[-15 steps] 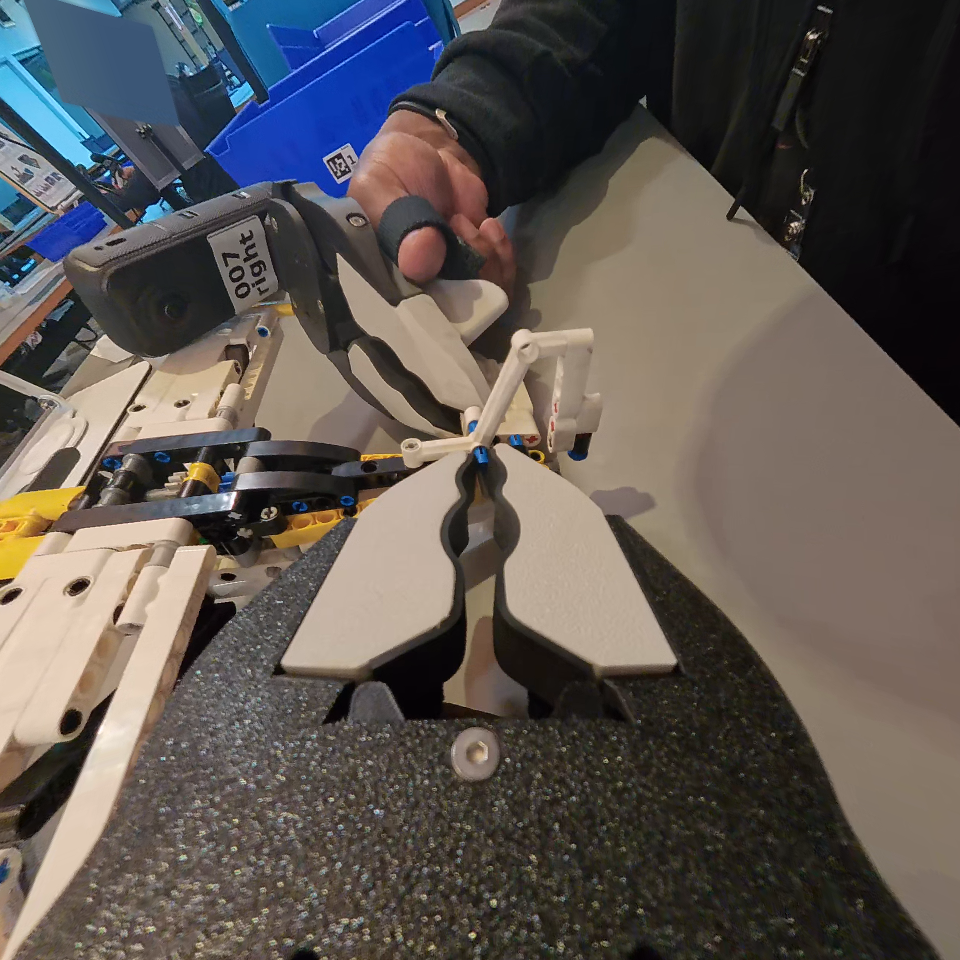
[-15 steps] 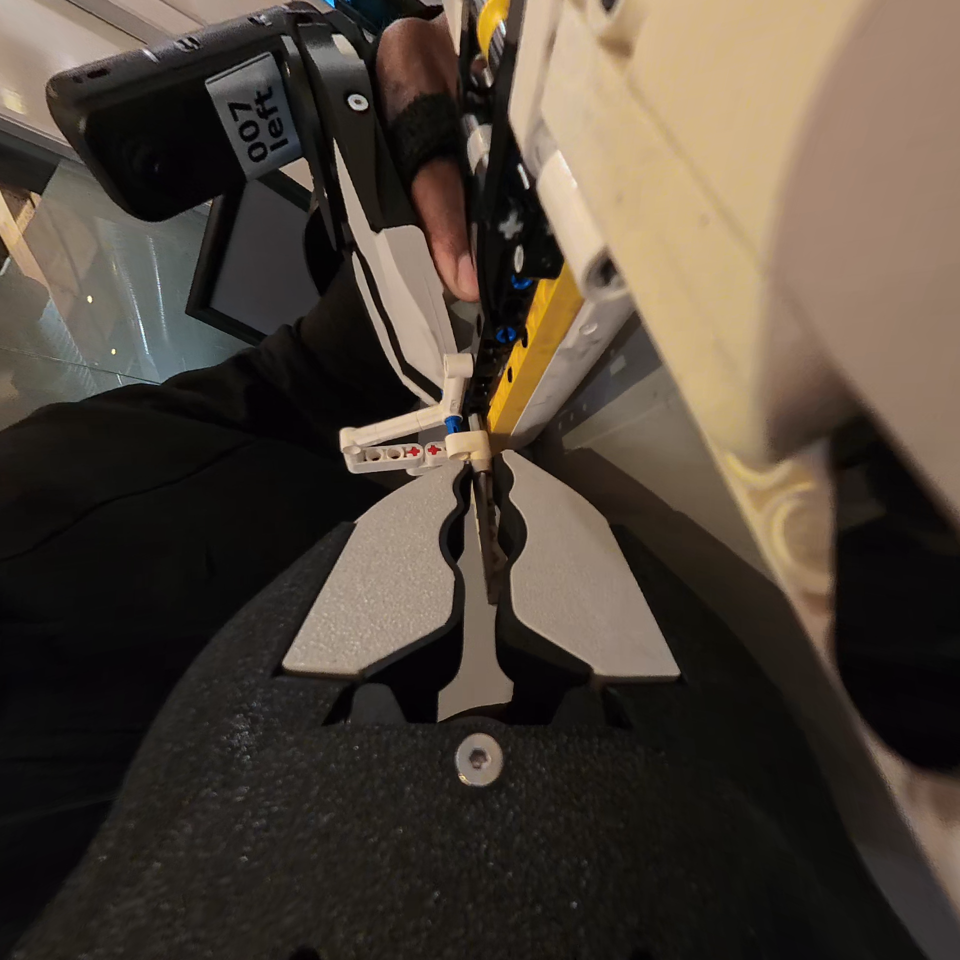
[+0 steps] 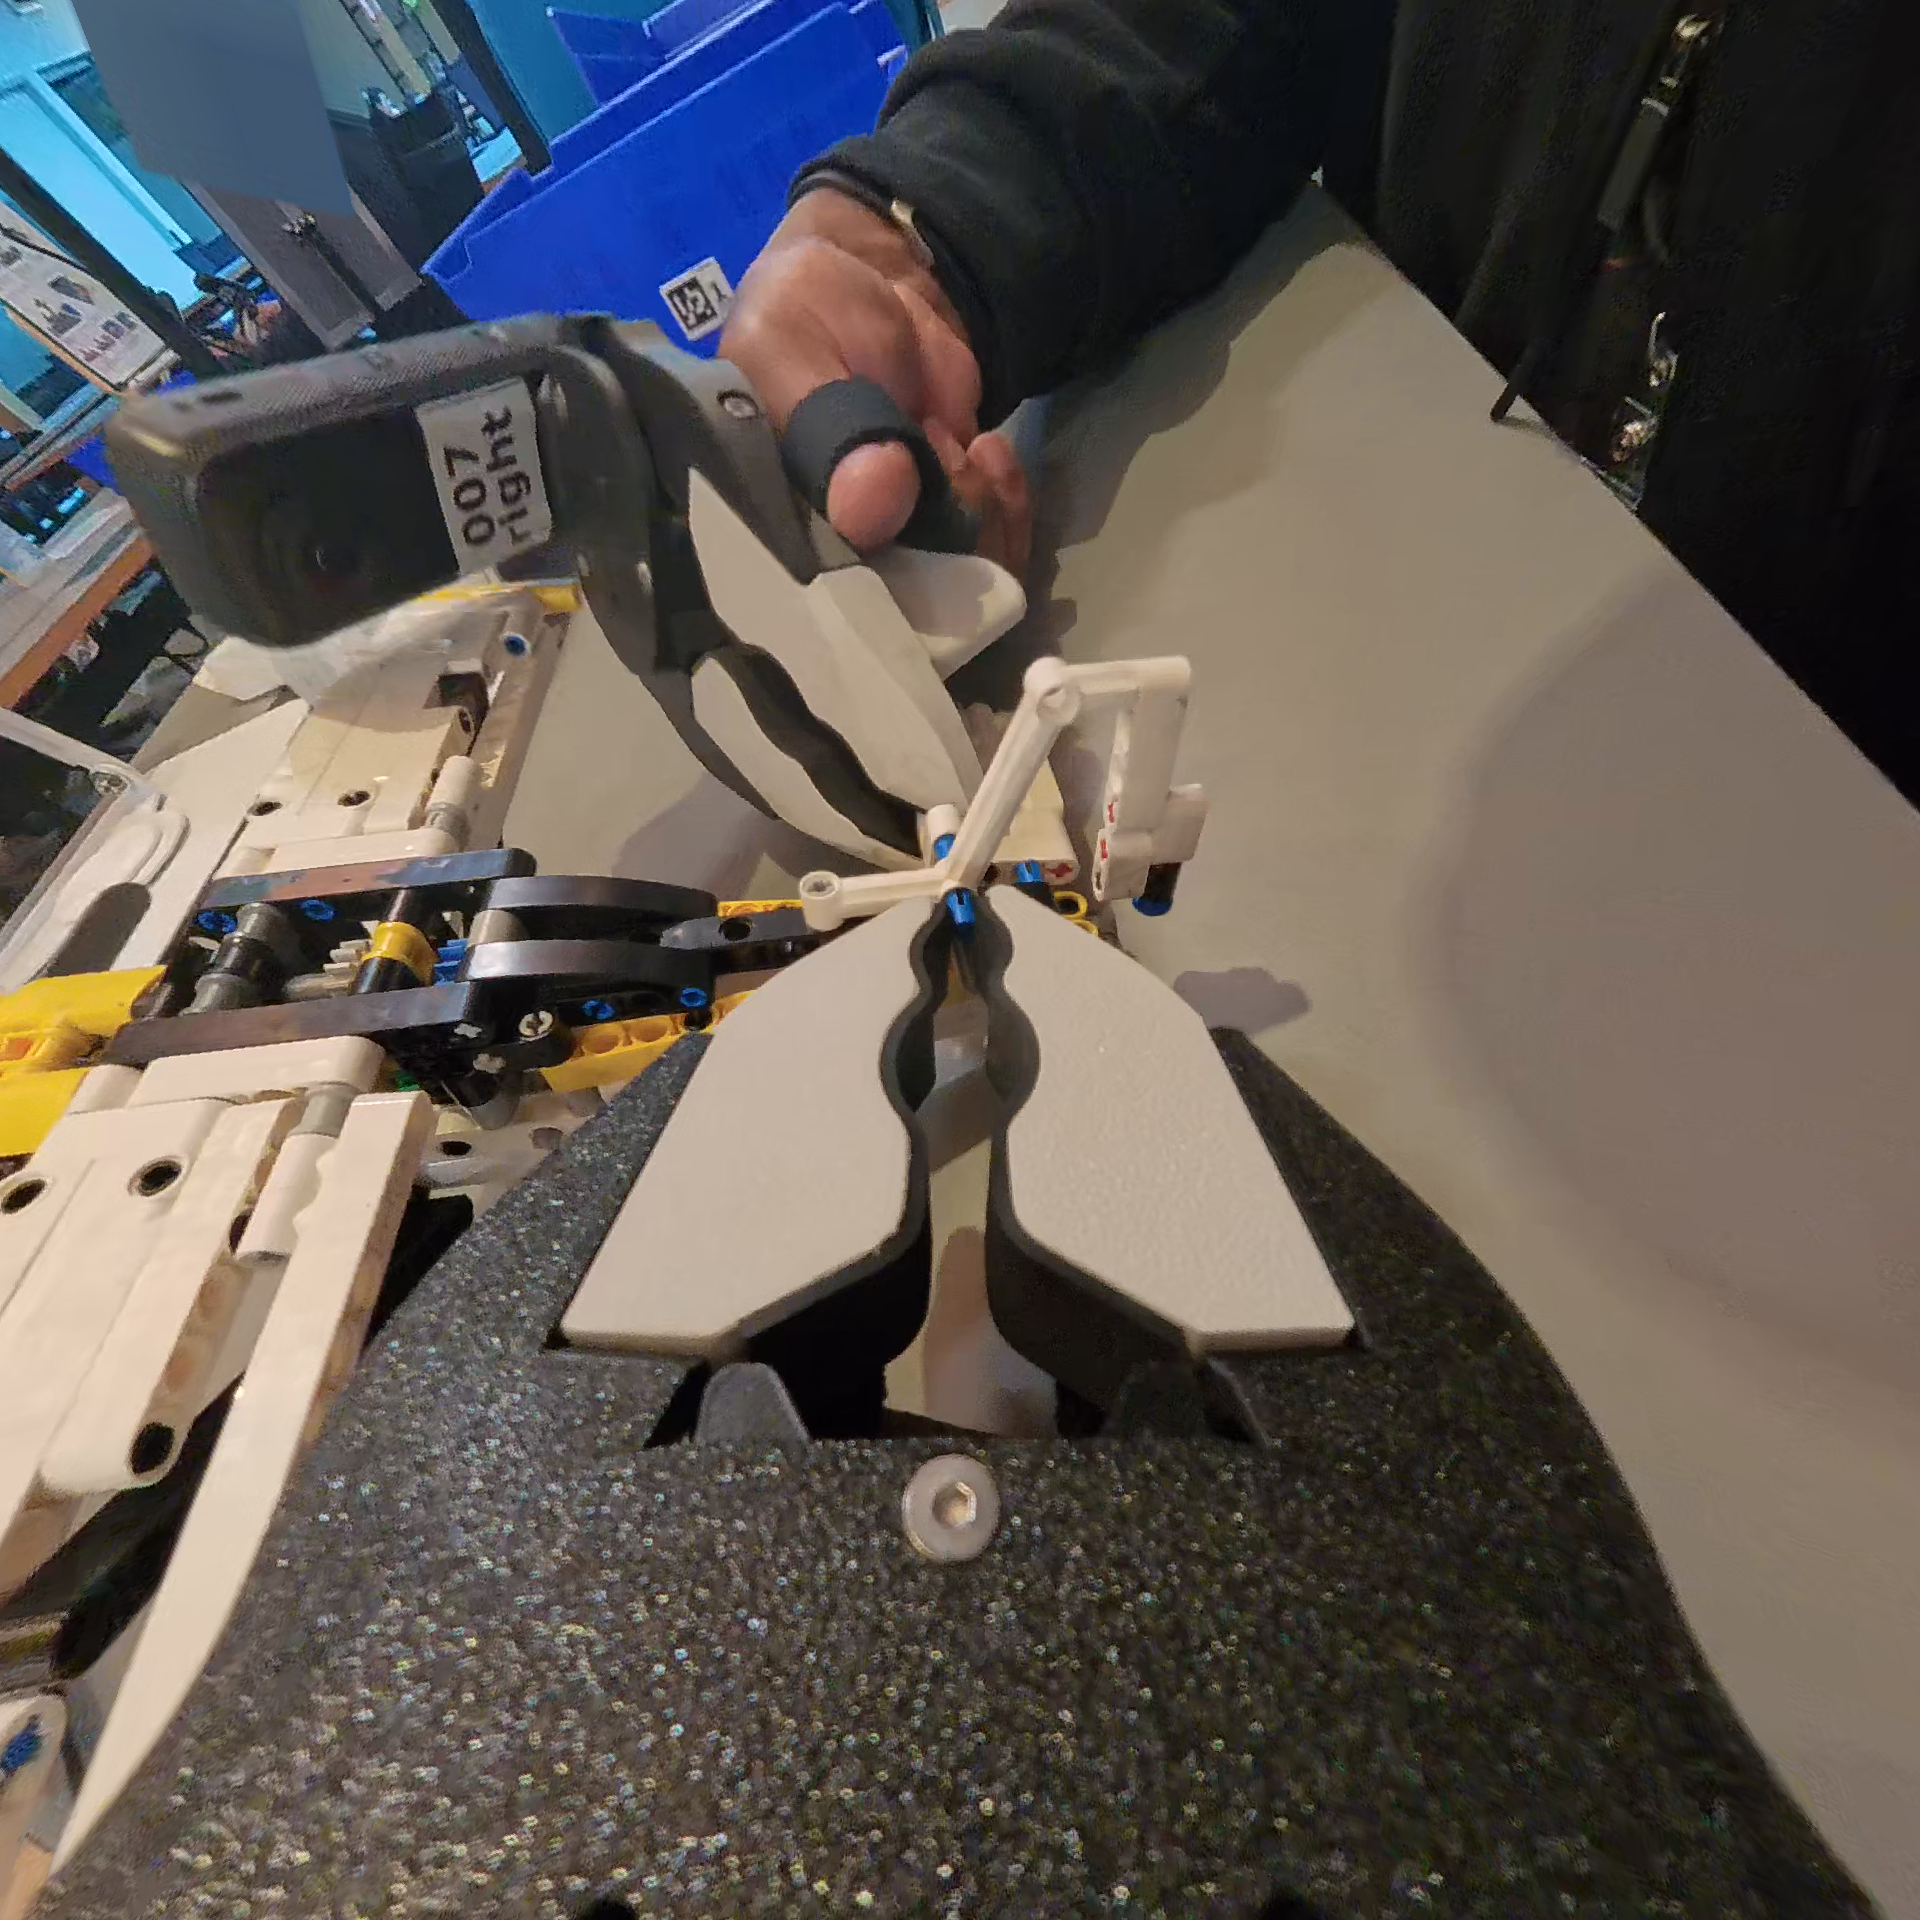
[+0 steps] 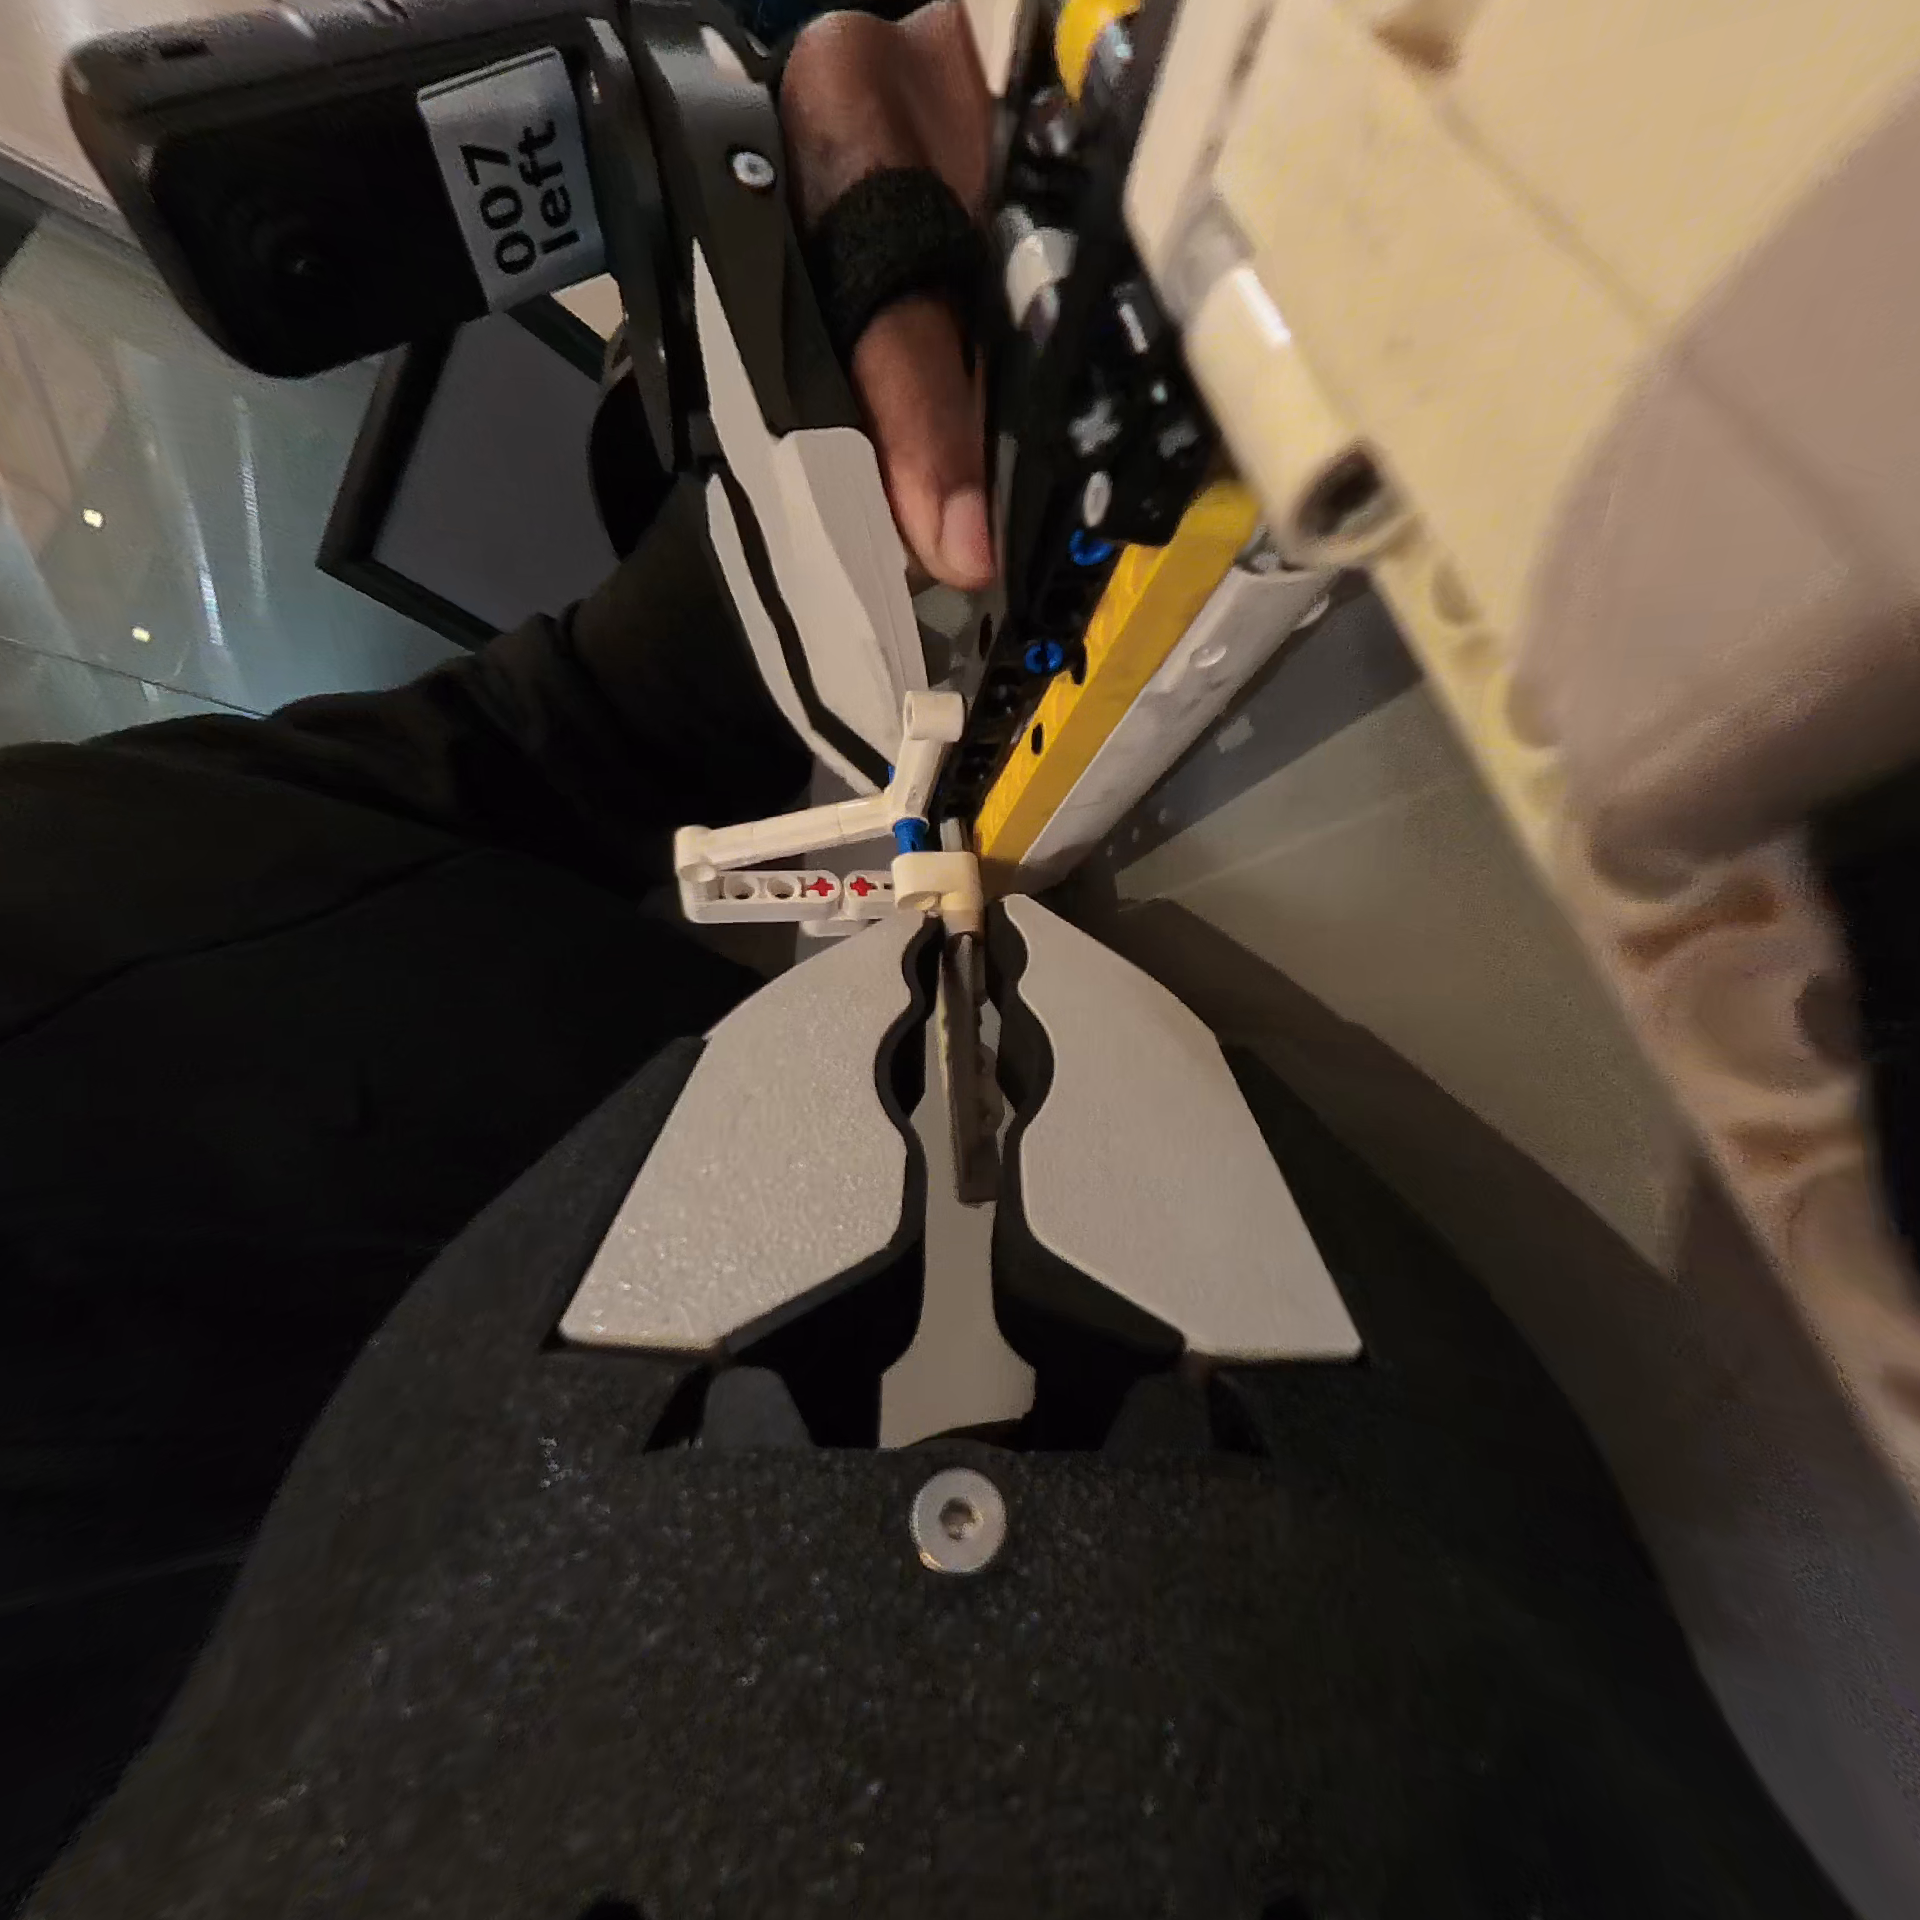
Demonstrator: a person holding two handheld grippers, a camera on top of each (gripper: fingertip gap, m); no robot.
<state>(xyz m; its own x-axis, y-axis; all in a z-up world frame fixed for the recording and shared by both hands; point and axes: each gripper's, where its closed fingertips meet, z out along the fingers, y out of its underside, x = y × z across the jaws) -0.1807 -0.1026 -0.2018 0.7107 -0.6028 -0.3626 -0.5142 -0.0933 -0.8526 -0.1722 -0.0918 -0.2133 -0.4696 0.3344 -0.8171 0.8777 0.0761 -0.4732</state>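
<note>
Left wrist view: beside the black-and-yellow brick model (image 3: 436, 966) on the table (image 3: 1507, 831), a blue pin (image 3: 958, 910) of the white linkage (image 3: 997, 800) is pinched by the nearly closed left gripper (image 3: 961, 935). Its far end is steadied by the right gripper (image 4: 971, 935), clamped on a dark axle (image 4: 968, 1060), seemingly bracing the linkage from both sides.

white label (image 3: 486, 488) on right gripper's camera | white label (image 4: 516, 185) on left gripper's camera | square-code sticker (image 3: 698, 299) on blue bin

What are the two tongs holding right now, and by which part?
Left tongs pinch the blue pin under the white linkage. Right tongs clamp a dark axle joined to that linkage.
</note>
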